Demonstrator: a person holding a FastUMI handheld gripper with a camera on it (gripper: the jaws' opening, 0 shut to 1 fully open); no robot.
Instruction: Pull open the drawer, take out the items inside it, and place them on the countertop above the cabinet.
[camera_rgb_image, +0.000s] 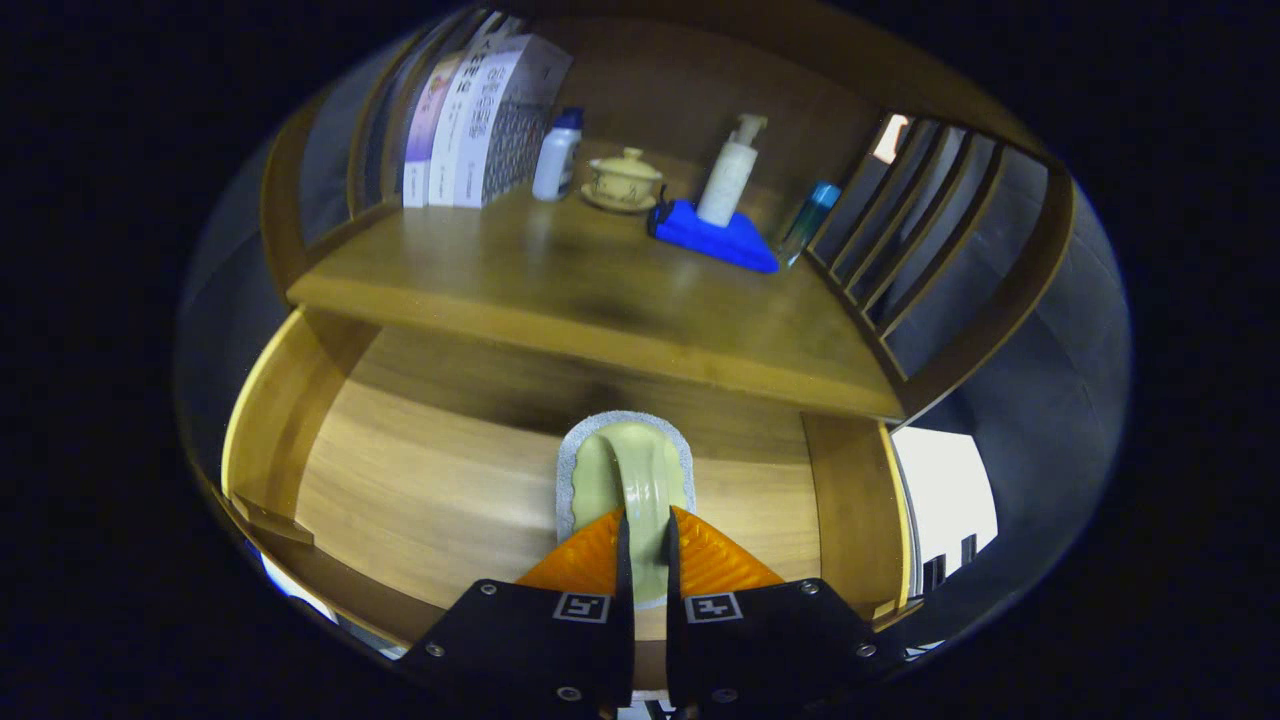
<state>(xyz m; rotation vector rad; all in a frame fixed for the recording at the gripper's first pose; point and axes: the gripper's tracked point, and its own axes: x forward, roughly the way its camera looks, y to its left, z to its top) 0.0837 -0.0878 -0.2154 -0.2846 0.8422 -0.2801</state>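
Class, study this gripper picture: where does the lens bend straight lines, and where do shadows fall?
Gripper view: fisheye curves the countertop edge and the open drawer walls; dark shadow under the countertop; the gripper, shut on the brush, stays sharp.

So we've got the gripper (646, 535) clamped on the handle of a scrub brush (628, 478) in the open drawer (420, 480), and the drawer floor on both sides of it is wide open. The countertop (560, 290) front edge hangs right over the brush, so that's what blocks going straight up. Up top, the front half is free; books (470, 125), bottle (557, 155), lidded cup (624, 180), pump bottle (730, 175) and blue cloth (715, 238) crowd the back edge.
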